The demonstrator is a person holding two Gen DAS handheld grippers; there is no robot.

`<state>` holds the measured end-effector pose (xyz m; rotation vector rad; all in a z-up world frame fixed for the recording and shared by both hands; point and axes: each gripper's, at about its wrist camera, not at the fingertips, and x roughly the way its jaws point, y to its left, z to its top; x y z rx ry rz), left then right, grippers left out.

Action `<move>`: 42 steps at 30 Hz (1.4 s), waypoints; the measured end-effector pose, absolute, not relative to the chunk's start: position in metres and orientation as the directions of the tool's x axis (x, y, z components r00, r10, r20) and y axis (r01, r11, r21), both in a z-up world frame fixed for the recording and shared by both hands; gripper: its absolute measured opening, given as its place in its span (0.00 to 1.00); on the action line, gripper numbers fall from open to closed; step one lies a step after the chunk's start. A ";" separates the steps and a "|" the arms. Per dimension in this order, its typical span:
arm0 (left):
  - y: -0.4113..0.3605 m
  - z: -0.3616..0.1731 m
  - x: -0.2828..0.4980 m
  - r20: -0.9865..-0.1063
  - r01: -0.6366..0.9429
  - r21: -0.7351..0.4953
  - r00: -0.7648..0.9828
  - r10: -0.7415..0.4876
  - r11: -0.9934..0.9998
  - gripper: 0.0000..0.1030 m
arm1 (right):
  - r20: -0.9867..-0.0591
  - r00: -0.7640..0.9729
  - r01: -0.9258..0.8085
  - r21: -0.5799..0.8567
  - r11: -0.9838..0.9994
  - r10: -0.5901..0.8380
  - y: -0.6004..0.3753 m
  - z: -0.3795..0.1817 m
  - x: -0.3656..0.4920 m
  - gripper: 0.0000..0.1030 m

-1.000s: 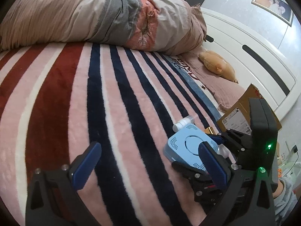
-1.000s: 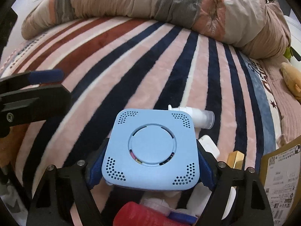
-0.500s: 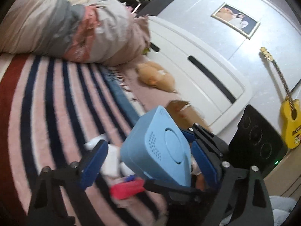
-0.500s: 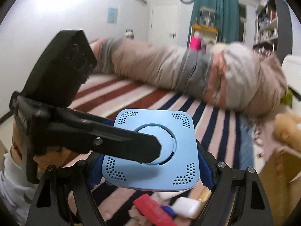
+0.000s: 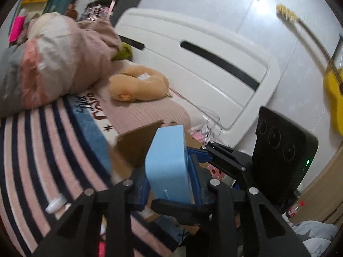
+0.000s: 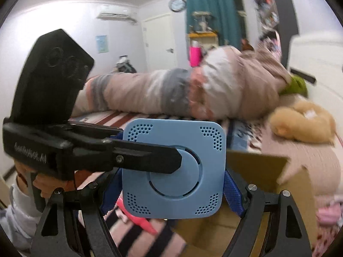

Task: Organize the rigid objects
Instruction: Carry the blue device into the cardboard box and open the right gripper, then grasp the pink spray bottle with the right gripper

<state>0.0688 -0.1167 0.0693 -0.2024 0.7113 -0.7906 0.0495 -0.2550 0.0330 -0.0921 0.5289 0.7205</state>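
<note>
A light blue square box with vent holes (image 6: 178, 167) is held in the air by both grippers. My right gripper (image 6: 171, 189) is shut on its two sides. My left gripper (image 5: 169, 184) is shut across its flat faces; the box (image 5: 169, 160) shows edge-on there, and one left finger (image 6: 150, 158) lies over its front. An open cardboard box (image 6: 257, 171) sits on the bed just behind and below; it also shows in the left wrist view (image 5: 137, 143).
A red object (image 6: 139, 220) and a white bottle (image 5: 54, 205) lie on the striped blanket (image 5: 42, 150). A rolled duvet (image 6: 171, 92), a tan plush toy (image 5: 137, 85), the white headboard (image 5: 203, 64) and a yellow guitar (image 5: 334, 94) surround the bed.
Both grippers lifted the blue box off the blanket and swung it right toward the cardboard box. My left gripper closed onto the box's faces.
</note>
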 end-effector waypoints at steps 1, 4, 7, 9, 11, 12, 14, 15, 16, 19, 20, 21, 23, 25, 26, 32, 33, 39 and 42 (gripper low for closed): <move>-0.133 0.068 0.074 -0.527 0.587 -0.409 0.473 -0.706 0.699 0.28 | -0.506 0.623 -0.636 0.116 0.763 0.597 -0.267 0.032 0.055 0.77; -0.167 0.057 0.092 -0.585 0.592 -0.404 0.419 -0.694 0.697 0.28 | -0.562 0.598 -0.600 0.159 0.784 0.572 -0.298 0.022 0.072 0.77; -0.188 0.038 0.108 -0.640 0.587 -0.405 0.365 -0.676 0.701 0.28 | -0.623 0.540 -0.572 0.221 0.790 0.566 -0.318 0.004 0.093 0.77; -0.197 0.029 0.115 -0.669 0.578 -0.398 0.349 -0.656 0.713 0.30 | -0.656 0.508 -0.558 0.243 0.794 0.558 -0.325 -0.006 0.105 0.77; -0.205 0.022 0.121 -0.707 0.566 -0.372 0.341 -0.620 0.735 0.34 | -0.689 0.488 -0.551 0.232 0.801 0.536 -0.326 -0.014 0.113 0.77; -0.208 0.020 0.122 -0.717 0.564 -0.357 0.346 -0.605 0.745 0.38 | -0.710 0.483 -0.550 0.209 0.809 0.512 -0.324 -0.017 0.115 0.77; -0.210 0.019 0.122 -0.742 0.552 -0.305 0.373 -0.557 0.776 0.53 | -0.730 0.491 -0.538 0.175 0.825 0.475 -0.323 -0.022 0.115 0.77; -0.209 0.019 0.121 -0.741 0.549 -0.299 0.381 -0.553 0.780 0.59 | -0.739 0.495 -0.530 0.161 0.833 0.457 -0.321 -0.024 0.116 0.78; -0.204 0.021 0.121 -0.734 0.545 -0.303 0.389 -0.556 0.782 0.60 | -0.743 0.498 -0.525 0.151 0.837 0.447 -0.321 -0.025 0.115 0.78; -0.184 0.027 0.117 -0.708 0.532 -0.316 0.418 -0.569 0.785 0.63 | -0.738 0.503 -0.529 0.149 0.835 0.450 -0.318 -0.022 0.111 0.86; -0.178 0.030 0.115 -0.702 0.525 -0.312 0.435 -0.565 0.792 0.65 | -0.733 0.513 -0.531 0.139 0.836 0.447 -0.317 -0.019 0.108 0.87; -0.170 0.034 0.112 -0.696 0.515 -0.304 0.455 -0.556 0.802 0.65 | -0.728 0.524 -0.529 0.128 0.839 0.441 -0.315 -0.017 0.105 0.87; -0.152 0.041 0.103 -0.679 0.497 -0.294 0.492 -0.544 0.816 0.65 | -0.710 0.550 -0.534 0.105 0.839 0.440 -0.311 -0.010 0.097 0.87; -0.129 0.050 0.091 -0.663 0.469 -0.274 0.540 -0.518 0.840 0.65 | -0.681 0.576 -0.553 0.083 0.829 0.452 -0.301 -0.001 0.088 0.92; -0.119 0.054 0.085 -0.657 0.454 -0.258 0.564 -0.500 0.853 0.65 | -0.662 0.598 -0.556 0.062 0.829 0.451 -0.295 0.005 0.082 0.92; -0.044 0.063 0.043 -0.625 0.332 -0.159 0.695 -0.356 0.930 0.73 | -0.585 0.643 -0.618 -0.016 0.786 0.494 -0.245 0.028 0.055 0.92; -0.032 0.060 0.037 -0.622 0.307 -0.142 0.712 -0.326 0.941 0.74 | -0.587 0.629 -0.646 -0.031 0.763 0.509 -0.232 0.028 0.049 0.92; 0.032 0.023 0.013 -0.624 0.185 -0.120 0.750 -0.219 0.975 0.75 | -0.655 0.507 -0.777 -0.065 0.626 0.560 -0.164 0.002 0.020 0.86; 0.051 -0.003 0.004 -0.633 0.177 -0.140 0.740 -0.225 0.974 0.75 | -0.717 0.425 -0.809 -0.027 0.588 0.552 -0.144 -0.028 0.016 0.70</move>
